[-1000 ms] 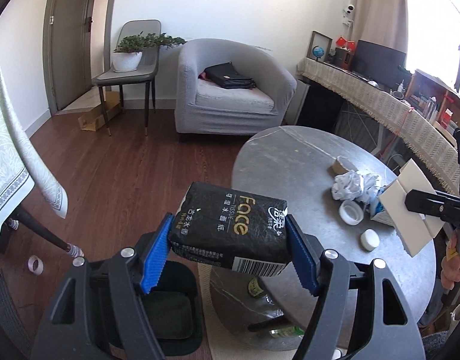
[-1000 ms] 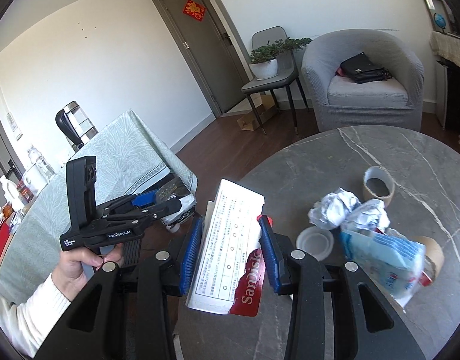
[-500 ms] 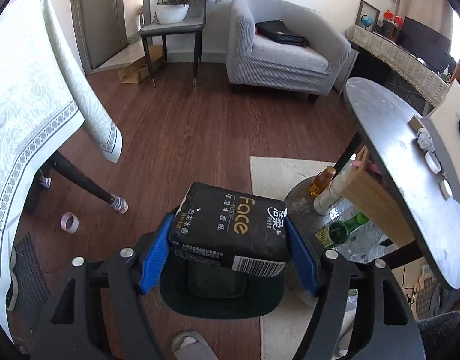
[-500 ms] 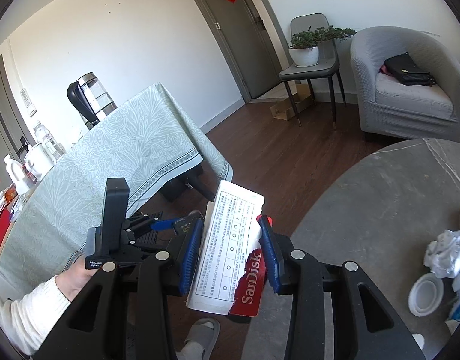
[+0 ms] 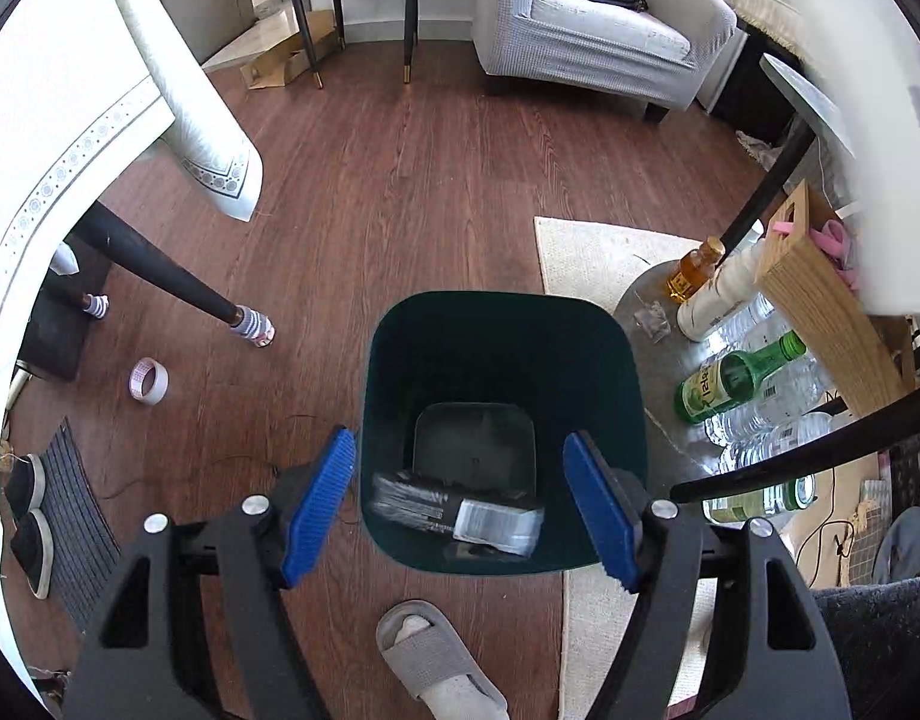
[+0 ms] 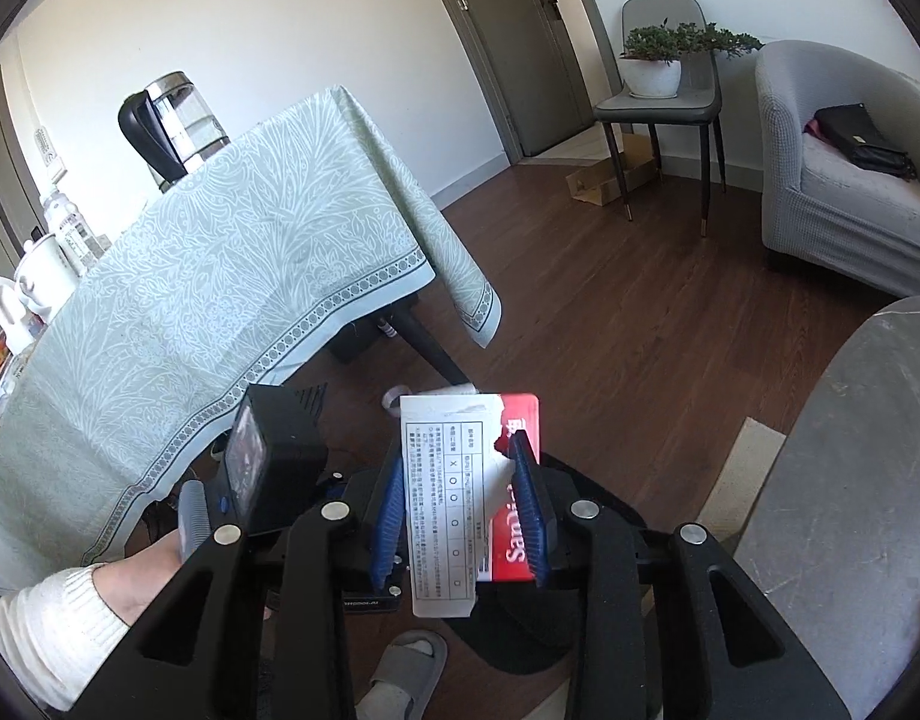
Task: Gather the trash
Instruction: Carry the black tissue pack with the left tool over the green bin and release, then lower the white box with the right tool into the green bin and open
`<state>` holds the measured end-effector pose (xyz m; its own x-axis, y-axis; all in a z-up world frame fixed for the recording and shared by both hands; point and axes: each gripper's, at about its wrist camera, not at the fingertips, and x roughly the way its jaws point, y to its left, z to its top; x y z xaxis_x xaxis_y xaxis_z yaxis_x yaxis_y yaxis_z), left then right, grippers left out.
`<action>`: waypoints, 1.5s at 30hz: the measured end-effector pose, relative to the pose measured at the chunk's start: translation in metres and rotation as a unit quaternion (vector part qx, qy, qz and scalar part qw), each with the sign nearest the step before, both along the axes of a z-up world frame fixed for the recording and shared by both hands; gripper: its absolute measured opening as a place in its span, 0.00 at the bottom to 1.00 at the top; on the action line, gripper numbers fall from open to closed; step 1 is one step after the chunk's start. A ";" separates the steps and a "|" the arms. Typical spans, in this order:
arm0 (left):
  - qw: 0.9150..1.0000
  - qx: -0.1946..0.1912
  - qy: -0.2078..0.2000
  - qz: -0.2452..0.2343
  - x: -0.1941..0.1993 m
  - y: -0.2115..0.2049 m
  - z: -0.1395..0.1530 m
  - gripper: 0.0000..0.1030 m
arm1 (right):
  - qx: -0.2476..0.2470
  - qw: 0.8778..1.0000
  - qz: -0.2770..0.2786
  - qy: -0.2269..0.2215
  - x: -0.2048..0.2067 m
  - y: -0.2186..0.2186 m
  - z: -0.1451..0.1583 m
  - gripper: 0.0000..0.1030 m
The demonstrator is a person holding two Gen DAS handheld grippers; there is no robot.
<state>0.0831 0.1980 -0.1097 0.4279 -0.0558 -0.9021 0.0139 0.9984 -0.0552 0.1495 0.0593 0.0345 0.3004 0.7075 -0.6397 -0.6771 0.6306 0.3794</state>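
Observation:
A dark green trash bin (image 5: 496,348) stands on the wood floor right below my left gripper (image 5: 457,450). The gripper is open and points down into the bin. A black tissue pack (image 5: 460,507) lies blurred inside the bin, clear of the blue pads (image 5: 316,504). My right gripper (image 6: 457,456) is shut on a red and white card package (image 6: 442,480), and its jaws are closing further. In the right wrist view a hand (image 6: 142,576) holds the left gripper's black body (image 6: 274,462), low at the left.
A grey slipper (image 5: 436,654) lies in front of the bin. Bottles (image 5: 736,378) and a wooden box (image 5: 820,306) crowd the shelf under the round grey table (image 6: 850,480). A tape roll (image 5: 148,381) and a table leg (image 5: 160,276) are at the left.
My left gripper came off the round table and sank over the bin; the tissue pack left its jaws and dropped in. My right gripper swung left with the package.

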 end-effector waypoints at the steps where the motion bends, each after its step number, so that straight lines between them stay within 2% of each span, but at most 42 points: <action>1: 1.000 -0.003 -0.002 0.003 0.000 0.002 0.001 0.75 | -0.006 1.000 0.000 0.002 0.001 0.005 -0.004 0.33; 3: 1.000 -0.012 -0.012 0.008 -0.001 0.008 0.005 0.83 | -0.016 1.000 -0.001 0.007 0.003 0.014 -0.013 0.33; 10: 0.999 -0.020 -0.029 0.026 -0.006 0.022 0.016 0.82 | -0.064 0.997 -0.003 0.035 0.010 0.038 -0.049 0.33; 18: 0.996 -0.043 -0.069 0.043 -0.015 0.037 0.042 0.64 | -0.115 0.990 0.011 0.077 0.011 0.069 -0.094 0.33; 19: 0.995 -0.048 -0.075 0.045 -0.017 0.038 0.045 0.64 | -0.123 0.989 0.014 0.083 0.011 0.072 -0.101 0.33; 23: 0.993 -0.061 -0.092 0.048 -0.019 0.042 0.056 0.49 | -0.158 0.982 0.022 0.106 0.010 0.082 -0.127 0.33; 26: 0.991 -0.067 -0.104 0.054 -0.019 0.044 0.064 0.44 | -0.177 0.976 0.028 0.122 0.009 0.088 -0.144 0.34; 28: 0.989 -0.072 -0.112 0.058 -0.020 0.045 0.067 0.44 | -0.192 0.973 0.029 0.125 0.008 0.091 -0.152 0.42; 30: 0.987 -0.075 -0.125 0.065 -0.021 0.048 0.074 0.44 | -0.210 0.970 0.030 0.123 0.007 0.095 -0.158 0.47; 34: 0.984 -0.076 -0.143 0.072 -0.023 0.050 0.085 0.44 | -0.220 0.967 0.037 0.126 0.002 0.100 -0.165 0.49; 39: 0.981 -0.081 -0.159 0.076 -0.024 0.049 0.097 0.44 | -0.211 0.969 0.041 0.119 0.000 0.097 -0.160 0.49; 45: 0.976 -0.071 -0.189 0.078 -0.027 0.040 0.119 0.45 | -0.179 0.979 0.041 0.084 -0.005 0.089 -0.125 0.49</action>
